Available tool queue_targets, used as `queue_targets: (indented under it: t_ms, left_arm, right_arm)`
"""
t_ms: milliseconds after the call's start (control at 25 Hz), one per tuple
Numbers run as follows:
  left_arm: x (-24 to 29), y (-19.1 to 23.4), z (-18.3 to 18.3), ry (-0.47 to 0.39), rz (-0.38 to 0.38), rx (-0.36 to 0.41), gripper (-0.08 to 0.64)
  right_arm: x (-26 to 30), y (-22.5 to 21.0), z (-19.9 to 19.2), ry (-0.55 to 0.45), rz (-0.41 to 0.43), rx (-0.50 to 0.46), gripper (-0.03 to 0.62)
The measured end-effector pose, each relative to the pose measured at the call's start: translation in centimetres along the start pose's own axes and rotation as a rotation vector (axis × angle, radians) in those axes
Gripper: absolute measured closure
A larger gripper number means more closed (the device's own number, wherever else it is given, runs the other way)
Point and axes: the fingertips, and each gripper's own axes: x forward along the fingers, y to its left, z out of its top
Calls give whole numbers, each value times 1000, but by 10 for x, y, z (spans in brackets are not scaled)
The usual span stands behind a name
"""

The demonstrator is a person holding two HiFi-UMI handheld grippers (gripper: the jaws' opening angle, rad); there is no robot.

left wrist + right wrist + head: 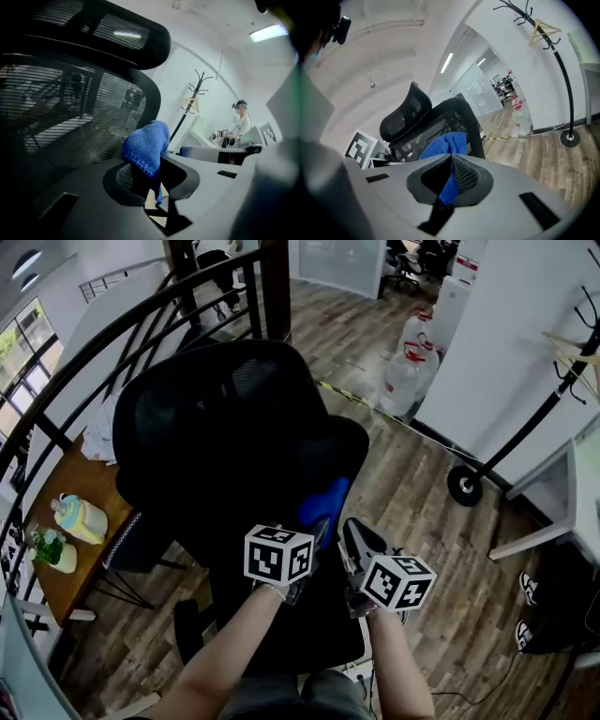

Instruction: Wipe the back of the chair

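Chair back (225, 418) is standing just beyond my two grippers, its black mesh filling the near left of the head view. I am gripping a blue cloth (323, 502) with both. The left gripper (314, 538) is pinching one bunched end of it between its jaws. The right gripper (356, 540) is closing its jaws on the other end, with the cloth hanging down through them. The cloth is sitting at the lower right edge of the mesh. It is probably just brushing the mesh, though I cannot be sure of contact from these angles.

I am judging the wipe as only starting. The cloth is low on one side, so the broad middle, the left side and the headrest above are all waiting, and nothing on the mesh is showing me which parts are done.

As for containers, a pale bottle (80, 518) and a small plant pot (52, 549) holding green leaves are sitting on the wooden table (89, 479) at far left. Large water jugs (411, 367) are standing on the floor (422, 493) at far right, and I am not making out their fill.
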Motion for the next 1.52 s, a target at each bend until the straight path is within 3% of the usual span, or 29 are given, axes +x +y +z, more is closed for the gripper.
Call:
queue_targets:
  t_ms: [200,400,640,1040,1520]
  left_arm:
    - [32,-12,-11,57,-36,26,474]
    - [50,-3,-14,61,5,25,474]
    - [55,11,-7,21,44,-37,474]
    - [32,36,-10,-19,94,-108,474]
    - [-28,86,-19,-85,206,-191,474]
  right_arm:
    - [-5,-16,-7,1,-25,36,563]
    - [-5,-29,-7,-9,-42,43,563]
    - [1,-45,-8,-16,-69,65,563]
    - [25,-15,-31,53,-5,48,563]
    - [55,36,-52,141,103,11,563]
